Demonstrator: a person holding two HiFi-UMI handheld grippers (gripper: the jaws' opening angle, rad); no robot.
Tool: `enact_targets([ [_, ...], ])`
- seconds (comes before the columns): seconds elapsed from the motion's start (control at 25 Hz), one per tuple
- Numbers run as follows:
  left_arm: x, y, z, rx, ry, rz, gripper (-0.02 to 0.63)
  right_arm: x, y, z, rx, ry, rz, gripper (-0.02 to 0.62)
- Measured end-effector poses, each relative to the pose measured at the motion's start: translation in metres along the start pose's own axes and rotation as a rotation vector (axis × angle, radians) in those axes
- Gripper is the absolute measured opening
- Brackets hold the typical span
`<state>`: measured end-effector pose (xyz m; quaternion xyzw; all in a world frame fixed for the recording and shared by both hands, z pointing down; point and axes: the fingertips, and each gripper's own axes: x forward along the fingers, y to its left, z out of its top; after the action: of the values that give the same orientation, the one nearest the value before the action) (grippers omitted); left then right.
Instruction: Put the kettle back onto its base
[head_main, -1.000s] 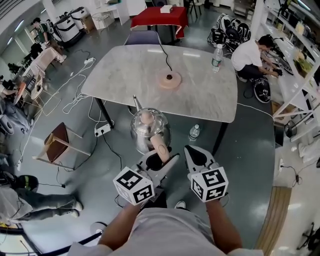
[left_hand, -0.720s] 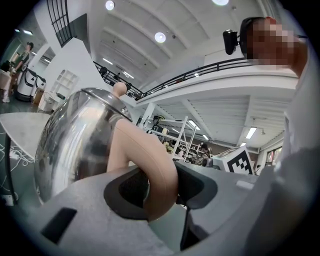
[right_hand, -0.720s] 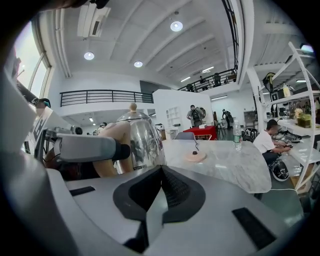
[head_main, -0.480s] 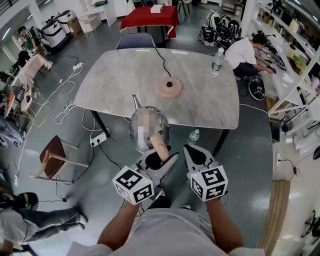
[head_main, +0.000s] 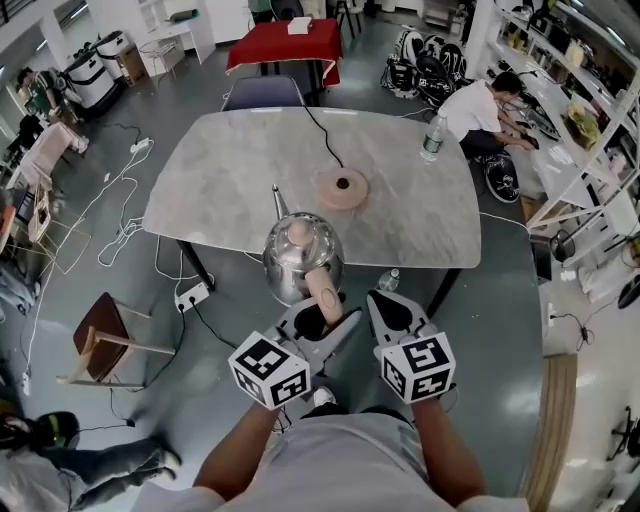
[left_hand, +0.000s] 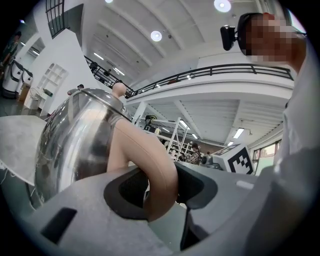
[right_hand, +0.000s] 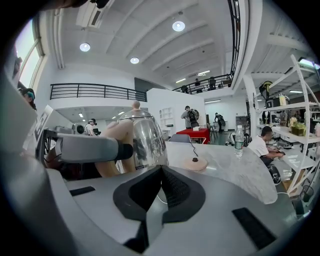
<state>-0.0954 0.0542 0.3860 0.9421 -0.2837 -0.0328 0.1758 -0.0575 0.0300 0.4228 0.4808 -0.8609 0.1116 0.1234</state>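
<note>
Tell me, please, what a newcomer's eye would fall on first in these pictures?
The shiny steel kettle stands out most: the left gripper holds it in the air by its tan handle, at the near edge of the marble table. Its round base waits empty mid-table, cord trailing away. The right gripper hangs shut and empty beside.

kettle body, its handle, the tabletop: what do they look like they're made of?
The kettle body looks like polished metal, likely stainless: it mirrors the room. Its handle is matte beige, plastic or wood, can't tell which. The tabletop is grey-veined marble or a marble-look slab, smooth with soft glare.
</note>
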Motion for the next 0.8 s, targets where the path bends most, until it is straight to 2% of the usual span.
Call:
enact_targets([
  [0.48,-0.002,0.032,0.006,-0.001,-0.006,0.027,0.16,0.031,0.004,0.004,-0.012,0.005,0.03,0.005],
  [0.8,0.031,0.054,0.012,-0.001,-0.01,0.084,0.16,0.054,-0.029,0.008,-0.001,-0.004,0.079,0.005],
])
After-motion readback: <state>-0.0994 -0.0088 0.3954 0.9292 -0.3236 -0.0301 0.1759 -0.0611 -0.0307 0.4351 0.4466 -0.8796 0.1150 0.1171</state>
